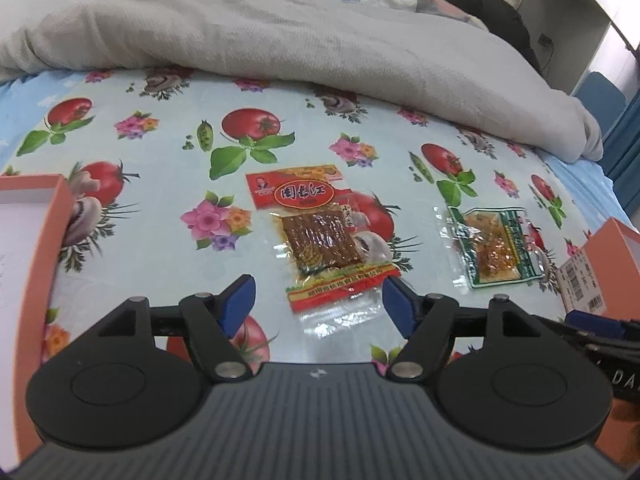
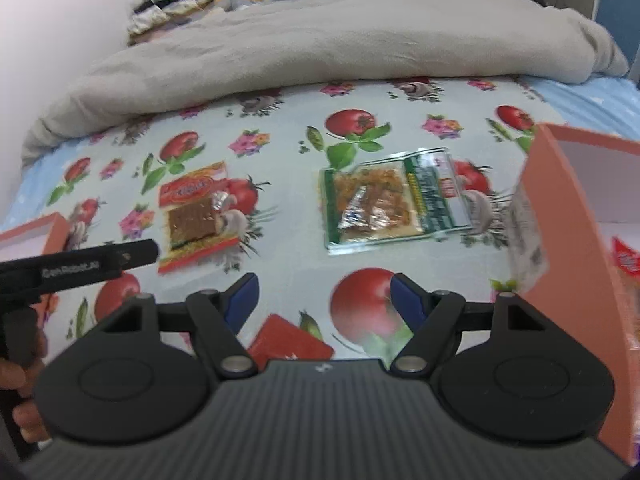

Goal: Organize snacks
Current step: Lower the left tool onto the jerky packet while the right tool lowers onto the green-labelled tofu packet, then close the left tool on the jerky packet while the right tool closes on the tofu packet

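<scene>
A red snack packet (image 1: 320, 236) with a brown slab lies flat on the flowered cloth, just ahead of my open, empty left gripper (image 1: 318, 304); its clear bottom edge reaches between the blue fingertips. It also shows in the right wrist view (image 2: 196, 216). A green snack packet (image 1: 494, 248) lies to its right, and ahead of my open, empty right gripper (image 2: 324, 304) in the right wrist view (image 2: 392, 204). An orange box (image 2: 572, 240) at the right holds a red packet (image 2: 626, 260). A second orange box (image 1: 40, 256) stands at the left.
A grey blanket (image 1: 280, 40) is bunched across the far side of the flowered cloth (image 1: 160, 168). A red flat item (image 2: 290, 342) lies under the right gripper's body. The left gripper's black handle (image 2: 80, 266) and a hand show at the left of the right wrist view.
</scene>
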Demonstrator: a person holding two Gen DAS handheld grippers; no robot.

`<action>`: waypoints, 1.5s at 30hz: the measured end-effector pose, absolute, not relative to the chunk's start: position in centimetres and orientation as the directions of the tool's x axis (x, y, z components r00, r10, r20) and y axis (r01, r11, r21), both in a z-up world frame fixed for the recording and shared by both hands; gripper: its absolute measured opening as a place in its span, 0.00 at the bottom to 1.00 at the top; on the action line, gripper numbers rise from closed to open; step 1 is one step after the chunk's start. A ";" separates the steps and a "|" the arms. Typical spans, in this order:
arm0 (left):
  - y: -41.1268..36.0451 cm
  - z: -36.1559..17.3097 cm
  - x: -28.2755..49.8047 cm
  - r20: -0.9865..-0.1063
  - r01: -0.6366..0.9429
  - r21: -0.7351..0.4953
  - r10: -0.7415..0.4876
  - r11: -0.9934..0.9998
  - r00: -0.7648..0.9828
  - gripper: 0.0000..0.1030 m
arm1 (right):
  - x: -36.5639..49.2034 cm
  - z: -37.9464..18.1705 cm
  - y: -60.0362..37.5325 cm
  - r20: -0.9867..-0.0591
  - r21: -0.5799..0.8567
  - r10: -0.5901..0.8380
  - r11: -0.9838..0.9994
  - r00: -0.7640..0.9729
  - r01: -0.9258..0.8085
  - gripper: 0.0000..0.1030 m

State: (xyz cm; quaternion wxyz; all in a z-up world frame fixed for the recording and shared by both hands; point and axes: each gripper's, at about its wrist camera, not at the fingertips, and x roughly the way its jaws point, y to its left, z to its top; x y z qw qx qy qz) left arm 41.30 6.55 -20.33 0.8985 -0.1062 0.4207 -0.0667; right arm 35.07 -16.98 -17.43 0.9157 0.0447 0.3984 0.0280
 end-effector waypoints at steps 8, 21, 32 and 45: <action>6.2 -21.9 44.1 -0.755 0.038 -0.245 -0.216 0.969 0.619 0.76 | 38.3 -20.3 -17.5 -0.701 0.086 0.096 0.995 0.707 -0.050 0.72; 4.7 -24.0 48.9 -0.789 0.022 -0.221 -0.192 0.975 0.583 0.90 | 44.8 -23.7 -19.6 -0.674 0.030 0.031 0.999 0.738 -0.014 0.81; 4.1 -23.9 50.2 -0.798 0.015 -0.229 -0.196 0.973 0.570 0.91 | 44.9 -23.8 -17.0 -0.719 -0.003 0.106 0.988 0.687 -0.155 0.77; 4.9 -24.3 50.1 -0.783 0.014 -0.302 -0.257 0.953 0.567 0.90 | 42.0 -23.4 -9.4 -0.739 -0.008 0.245 0.928 0.628 -0.371 0.35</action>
